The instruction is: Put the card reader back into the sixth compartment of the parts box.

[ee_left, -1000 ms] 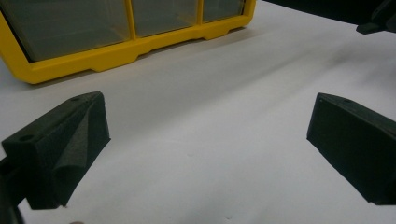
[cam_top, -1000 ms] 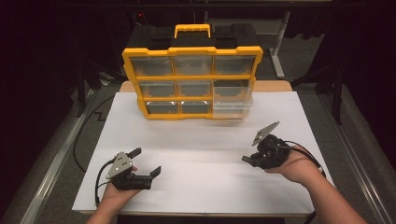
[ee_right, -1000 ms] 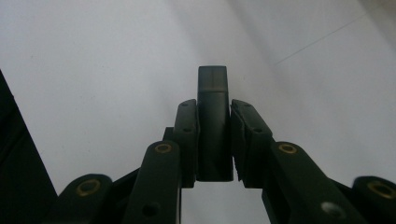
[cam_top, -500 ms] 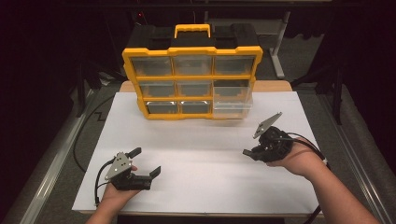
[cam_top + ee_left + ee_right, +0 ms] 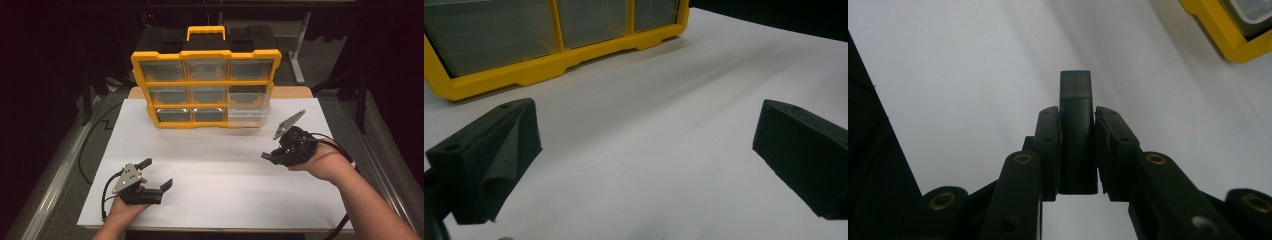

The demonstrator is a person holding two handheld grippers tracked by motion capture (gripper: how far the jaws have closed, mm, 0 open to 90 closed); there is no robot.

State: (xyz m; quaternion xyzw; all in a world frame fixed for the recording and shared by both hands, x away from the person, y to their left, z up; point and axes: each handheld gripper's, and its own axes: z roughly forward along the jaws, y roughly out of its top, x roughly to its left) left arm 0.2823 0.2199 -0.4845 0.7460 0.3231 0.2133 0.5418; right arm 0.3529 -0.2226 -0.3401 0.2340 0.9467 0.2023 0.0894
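Note:
My right gripper [image 5: 268,156] hovers above the right side of the white tabletop [image 5: 220,195], shut on a small black block [image 5: 1076,100]. The block stands upright between the pads and sticks out past them in the right gripper view. My left gripper [image 5: 158,173] rests near the table's front left, open, with nothing between its fingers [image 5: 499,145]. A yellow organizer with clear drawers [image 5: 205,90] stands upright at the back of the table. Its lower-right drawer [image 5: 248,107] is pulled out. The right gripper is in front of and a little to the right of that drawer.
The organizer's yellow bottom edge [image 5: 549,65] lies ahead of the left gripper, and its corner [image 5: 1223,30] is at the upper right of the right gripper view. Dark floor and metal frame rails [image 5: 60,170] flank the table.
My right gripper has risen off the table and drifted slightly toward the organizer, still closed on the black block. The left gripper has stayed put.

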